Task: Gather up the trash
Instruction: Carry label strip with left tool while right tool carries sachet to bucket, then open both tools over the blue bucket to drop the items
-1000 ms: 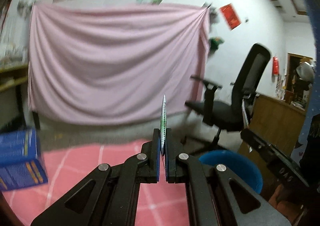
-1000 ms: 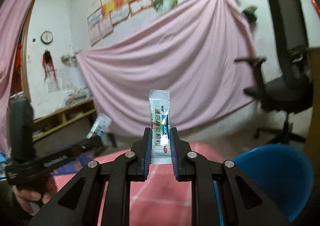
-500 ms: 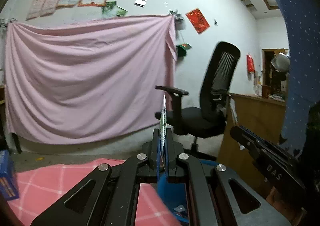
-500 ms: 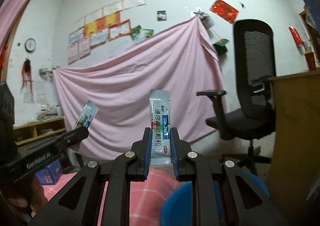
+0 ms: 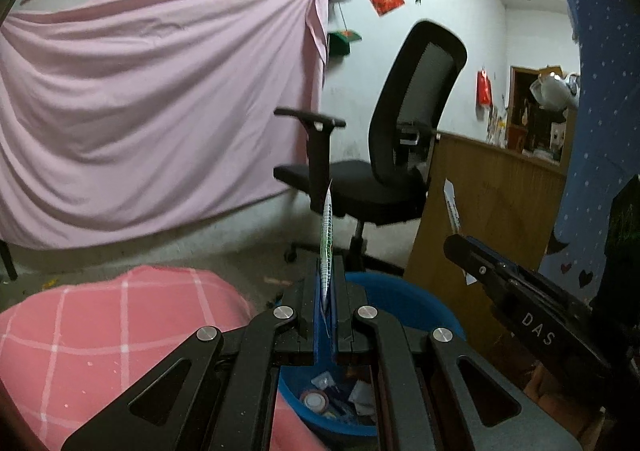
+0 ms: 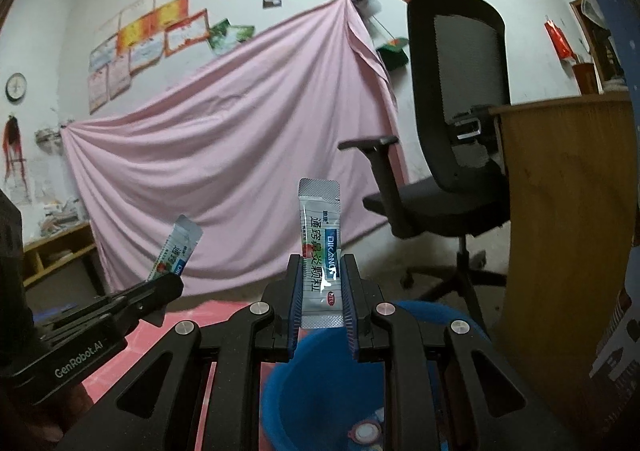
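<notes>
In the left wrist view my left gripper (image 5: 325, 291) is shut on a thin sachet (image 5: 327, 243) seen edge-on, standing upright over the near rim of a blue basin (image 5: 404, 303). My right gripper (image 6: 322, 283) is shut on a silver sachet (image 6: 320, 247) with printed blue and green text, also upright, above the same basin (image 6: 312, 383). Each view shows the other tool: the right gripper (image 5: 460, 247) with its sachet (image 5: 452, 207) at the right, the left gripper (image 6: 164, 285) with its sachet (image 6: 178, 247) at the left. Scraps and a tape roll (image 5: 314, 399) lie in the basin.
A pink checked cloth surface (image 5: 100, 331) lies left of the basin. A black office chair (image 5: 384, 155) stands behind it and a wooden desk panel (image 5: 492, 219) at the right. A pink sheet (image 5: 160, 91) hangs on the far wall.
Both views have swung right and dipped: the chair and desk have come nearer the middle, and the blue basin now lies right under both grippers. Both sachets stay gripped.
</notes>
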`<state>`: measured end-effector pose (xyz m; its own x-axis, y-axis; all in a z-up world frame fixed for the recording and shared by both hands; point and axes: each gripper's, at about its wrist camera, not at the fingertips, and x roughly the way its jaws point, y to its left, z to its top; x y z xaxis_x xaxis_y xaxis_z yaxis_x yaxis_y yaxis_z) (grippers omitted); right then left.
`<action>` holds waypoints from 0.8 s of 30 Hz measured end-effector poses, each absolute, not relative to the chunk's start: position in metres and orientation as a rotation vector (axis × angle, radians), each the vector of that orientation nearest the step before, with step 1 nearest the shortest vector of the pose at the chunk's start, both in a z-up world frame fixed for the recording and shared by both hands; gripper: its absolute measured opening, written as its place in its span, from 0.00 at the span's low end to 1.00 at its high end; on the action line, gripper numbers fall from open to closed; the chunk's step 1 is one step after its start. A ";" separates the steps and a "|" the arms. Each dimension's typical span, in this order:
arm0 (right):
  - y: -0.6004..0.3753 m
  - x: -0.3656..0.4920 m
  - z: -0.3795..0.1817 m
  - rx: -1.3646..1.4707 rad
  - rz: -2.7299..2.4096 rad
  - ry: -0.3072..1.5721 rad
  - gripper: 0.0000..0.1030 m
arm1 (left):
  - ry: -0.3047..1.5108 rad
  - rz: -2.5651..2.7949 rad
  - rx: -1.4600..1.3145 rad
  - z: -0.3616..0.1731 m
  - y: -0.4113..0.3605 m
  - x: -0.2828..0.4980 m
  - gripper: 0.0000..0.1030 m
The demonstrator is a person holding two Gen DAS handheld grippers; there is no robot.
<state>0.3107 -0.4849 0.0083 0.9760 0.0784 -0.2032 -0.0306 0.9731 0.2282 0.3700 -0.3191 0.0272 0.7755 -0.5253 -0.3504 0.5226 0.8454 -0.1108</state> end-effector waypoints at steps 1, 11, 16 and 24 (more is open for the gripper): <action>-0.486 0.312 0.007 0.229 0.053 0.222 0.17 | 0.393 -0.567 -0.005 0.025 -0.320 0.370 0.02; -0.507 0.326 -0.013 0.303 0.027 0.343 0.19 | 0.562 -0.586 -0.020 0.009 -0.330 0.385 0.04; -0.519 0.335 -0.024 0.365 0.013 0.407 0.19 | 0.619 -0.594 -0.048 0.007 -0.330 0.389 0.28; -0.524 0.338 -0.029 0.405 0.021 0.449 0.26 | 0.619 -0.564 -0.035 0.012 -0.328 0.388 0.33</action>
